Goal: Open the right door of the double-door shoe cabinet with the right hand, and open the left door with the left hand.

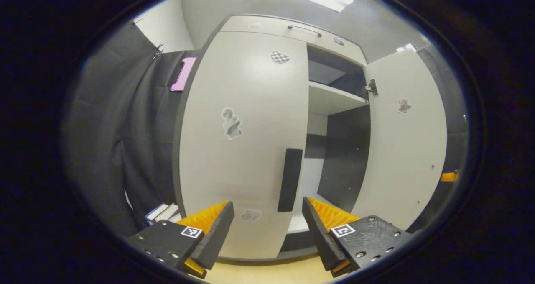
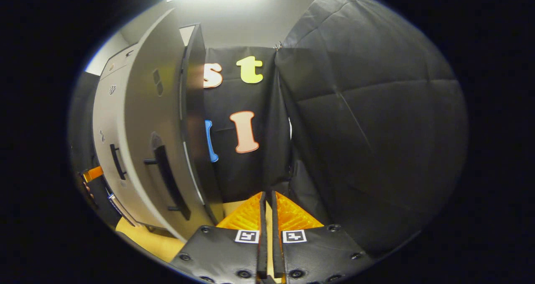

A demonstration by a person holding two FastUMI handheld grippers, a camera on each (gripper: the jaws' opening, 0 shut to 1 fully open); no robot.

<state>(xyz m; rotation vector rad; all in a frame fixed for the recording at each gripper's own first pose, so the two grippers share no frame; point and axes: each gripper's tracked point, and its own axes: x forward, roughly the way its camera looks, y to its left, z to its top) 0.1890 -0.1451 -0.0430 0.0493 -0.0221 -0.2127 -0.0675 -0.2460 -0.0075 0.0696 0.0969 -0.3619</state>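
In the left gripper view the white shoe cabinet faces me. Its left door (image 1: 246,108) is closed, with a black vertical handle (image 1: 290,179) near its right edge. The right door (image 1: 405,142) stands swung wide, baring a white shelf (image 1: 334,98) and dark inner walls. My left gripper (image 1: 267,202) is open just short of the left door, the handle slightly right of the gap between its fingers. In the right gripper view my right gripper (image 2: 267,197) is shut on nothing, off the open right door (image 2: 146,121), whose handle (image 2: 169,183) lies to its left.
A drawer with a thin bar handle (image 1: 304,29) tops the cabinet. Some books (image 1: 161,212) lie by the cabinet's lower left corner. Black cloth walls (image 2: 368,142) close in both sides. The floor (image 1: 267,271) is pale wood. An orange part of the other gripper (image 1: 449,176) peeks past the open door.
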